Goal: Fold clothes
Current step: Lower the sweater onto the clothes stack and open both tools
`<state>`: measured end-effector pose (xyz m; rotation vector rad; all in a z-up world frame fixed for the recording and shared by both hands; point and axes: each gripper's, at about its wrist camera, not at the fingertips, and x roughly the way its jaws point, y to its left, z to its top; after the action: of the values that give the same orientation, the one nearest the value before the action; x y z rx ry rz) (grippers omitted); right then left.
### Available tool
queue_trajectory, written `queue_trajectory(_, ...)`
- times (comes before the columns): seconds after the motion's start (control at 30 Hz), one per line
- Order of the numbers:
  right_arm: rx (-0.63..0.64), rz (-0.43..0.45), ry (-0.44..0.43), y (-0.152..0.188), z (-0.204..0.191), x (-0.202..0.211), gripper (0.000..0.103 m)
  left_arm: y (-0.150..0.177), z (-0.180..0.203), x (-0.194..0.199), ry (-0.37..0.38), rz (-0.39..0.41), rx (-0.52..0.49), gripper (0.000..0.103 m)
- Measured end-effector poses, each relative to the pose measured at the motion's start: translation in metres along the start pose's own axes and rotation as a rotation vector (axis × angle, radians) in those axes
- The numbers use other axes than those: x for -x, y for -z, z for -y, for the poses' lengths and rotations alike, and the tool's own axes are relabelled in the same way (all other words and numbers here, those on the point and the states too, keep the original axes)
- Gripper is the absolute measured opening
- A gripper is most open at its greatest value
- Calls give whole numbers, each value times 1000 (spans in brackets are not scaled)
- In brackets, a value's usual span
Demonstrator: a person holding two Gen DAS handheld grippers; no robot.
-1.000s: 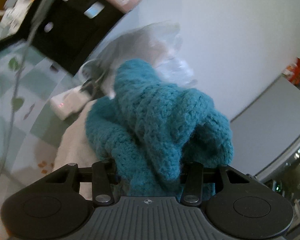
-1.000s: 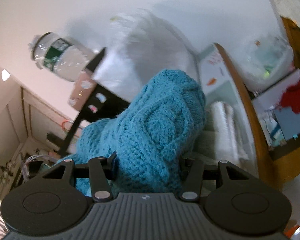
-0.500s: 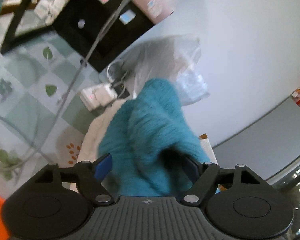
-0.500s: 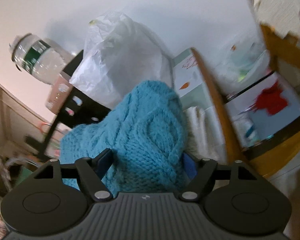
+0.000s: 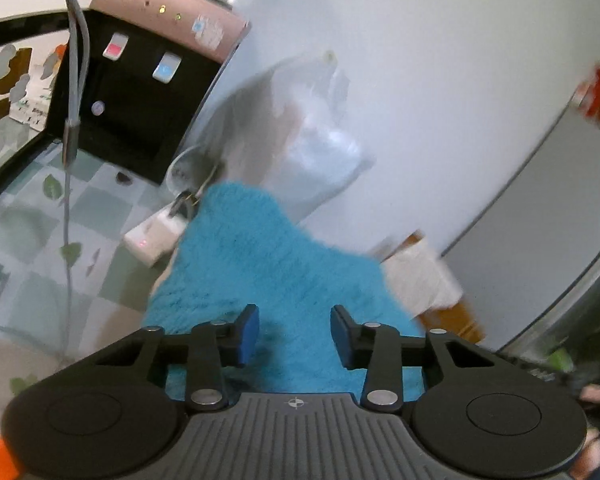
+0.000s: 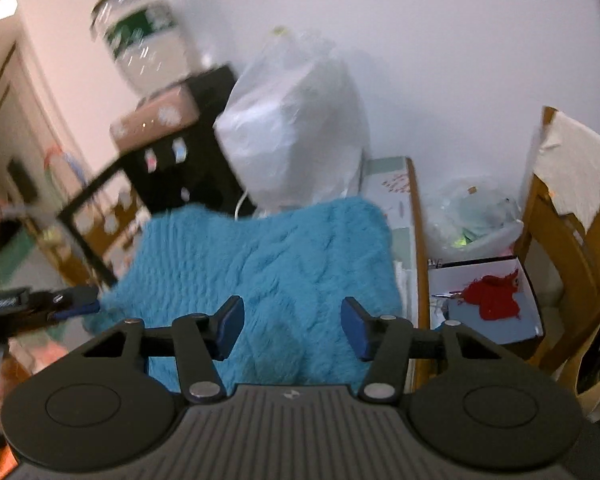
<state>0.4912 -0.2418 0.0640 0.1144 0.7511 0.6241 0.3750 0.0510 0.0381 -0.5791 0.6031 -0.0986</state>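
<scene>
Both tongs (image 5: pixel 294 334) (image 6: pixel 292 326) released; sweater (image 6: pixel 260 272) lies flat

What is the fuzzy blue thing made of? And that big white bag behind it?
The blue sweater looks like thick knitted yarn, probably wool or acrylic: soft, matte, with raised cable ridges. The white bag looks like thin plastic film: crinkled, slightly shiny and partly see-through. Both pictures are blurry, so this is a best guess.
</scene>
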Motion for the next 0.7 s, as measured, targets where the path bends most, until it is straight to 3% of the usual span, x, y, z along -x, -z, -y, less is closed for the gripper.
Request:
queue_trajectory(0.13, 74, -66, 53, 13, -7, -29, 57, 11, -18, -26, -72, -56, -15, 37)
queue_trajectory(0.2, 77, -81, 65, 17, -6, -40, 57, 15, -30, -36, -93, -74, -9, 29)
queue_trajectory(0.43, 94, -57, 87, 16, -18, -33, 58, 10, -45, -29, -49, -74, 42, 31)
queue_trajectory(0.57, 111, -37, 100, 14, -33, -14, 63, 3, -29, -9, -10, -64, 35, 64)
queue_trajectory(0.7, 126, -13, 109, 11, -55, 23, 73, -2, -6, 20, -1, -53, 0, 75)
